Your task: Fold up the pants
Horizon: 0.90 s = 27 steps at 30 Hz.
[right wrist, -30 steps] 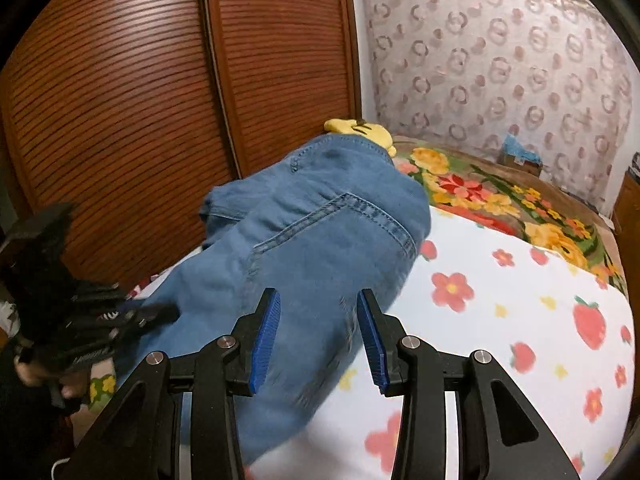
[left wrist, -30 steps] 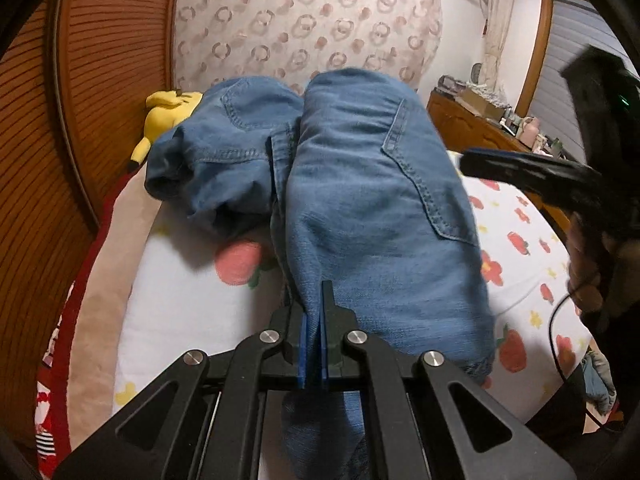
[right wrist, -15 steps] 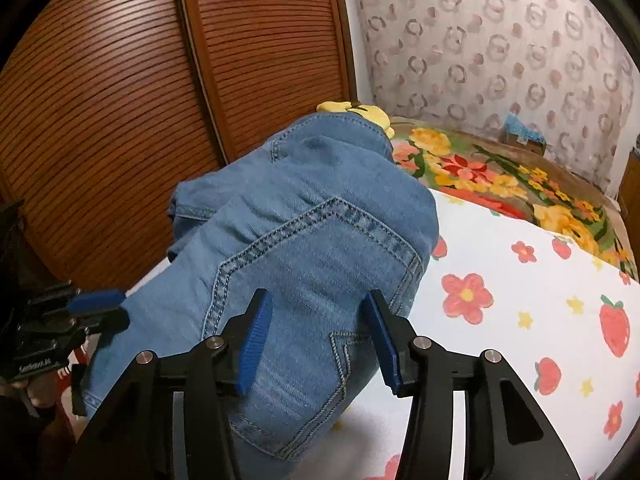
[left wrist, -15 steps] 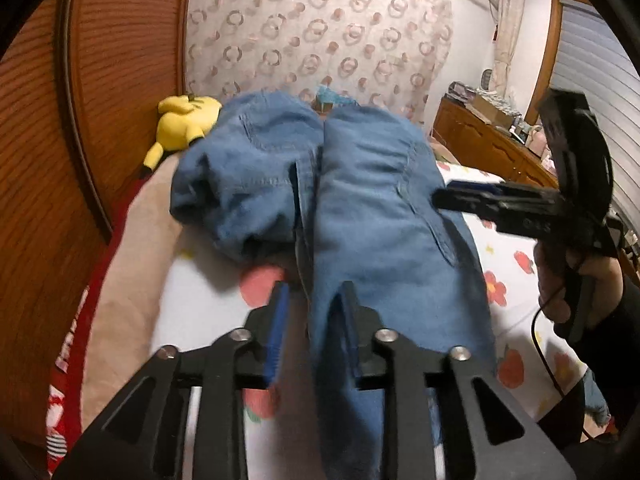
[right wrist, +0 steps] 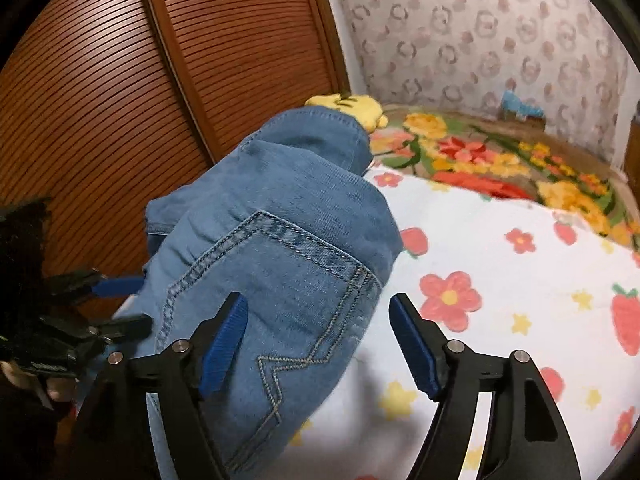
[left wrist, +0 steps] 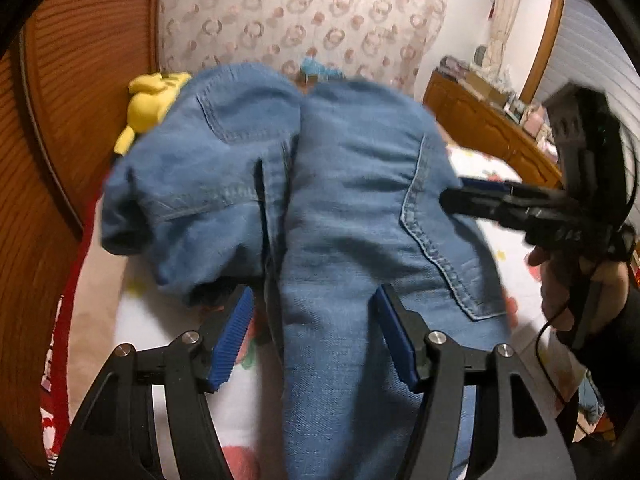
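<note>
Since a second ago the left gripper (left wrist: 316, 336), which was then clamped on the denim, has let go: its jaws have just been opening and now stand apart with the blue pads on either side of a trouser leg, not pressing on it. Over the same second the right gripper (right wrist: 318, 344) has also been opening, and its jaws now stand wide; its left pad is over the back pocket and its right pad over the bedspread, with the pants' edge between them and nothing gripped.

Both views show the blue pants (left wrist: 340, 208) lying on the bed, on a white bedspread (right wrist: 520, 280) printed with flowers and strawberries, the seat bunched up toward the far end and the legs running back toward the cameras. Behind the waistband a yellow plush toy (left wrist: 154, 100) lies against the wooden slatted doors (right wrist: 120, 80). In the left wrist view the right gripper reaches in from the right, held in a hand (left wrist: 576, 280), its tips touching or just beside the side of the pants
</note>
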Available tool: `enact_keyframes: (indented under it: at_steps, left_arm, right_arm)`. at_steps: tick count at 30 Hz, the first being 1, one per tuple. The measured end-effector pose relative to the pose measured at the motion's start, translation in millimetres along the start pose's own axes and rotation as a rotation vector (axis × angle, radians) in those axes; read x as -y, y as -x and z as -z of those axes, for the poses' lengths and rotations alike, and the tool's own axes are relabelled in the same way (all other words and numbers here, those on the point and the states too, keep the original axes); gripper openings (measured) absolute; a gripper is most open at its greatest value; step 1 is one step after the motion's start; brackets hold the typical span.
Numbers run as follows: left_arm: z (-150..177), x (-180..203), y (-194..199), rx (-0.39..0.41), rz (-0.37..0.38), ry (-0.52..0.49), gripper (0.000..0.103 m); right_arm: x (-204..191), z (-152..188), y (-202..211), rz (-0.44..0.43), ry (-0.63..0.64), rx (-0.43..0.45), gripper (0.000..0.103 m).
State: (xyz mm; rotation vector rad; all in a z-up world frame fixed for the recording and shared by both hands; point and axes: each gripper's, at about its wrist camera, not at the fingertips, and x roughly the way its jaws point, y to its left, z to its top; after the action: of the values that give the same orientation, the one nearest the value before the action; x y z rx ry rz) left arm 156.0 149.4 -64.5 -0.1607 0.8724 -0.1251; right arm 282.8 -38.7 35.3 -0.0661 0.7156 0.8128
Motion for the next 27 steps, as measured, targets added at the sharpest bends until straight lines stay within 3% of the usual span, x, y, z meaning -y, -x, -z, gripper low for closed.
enact_keyframes:
  at_steps: [13, 19, 24, 27]
  left_arm:
    - [5, -8, -21, -0.042, 0.092, 0.060, 0.061]
    - [7, -5, -19, -0.029, 0.114, 0.052, 0.051]
    - [12, 2, -13, -0.019, 0.122, 0.039, 0.033]
    - [13, 5, -6, 0.000, 0.127, 0.046, 0.020]
  right_arm:
    - [24, -8, -35, -0.098, -0.050, -0.045, 0.078]
    - [31, -7, -44, -0.117, -0.071, -0.046, 0.078]
    - [30, -8, -50, -0.134, -0.096, -0.056, 0.077]
    - [35, -6, -49, -0.166, -0.128, -0.043, 0.064]
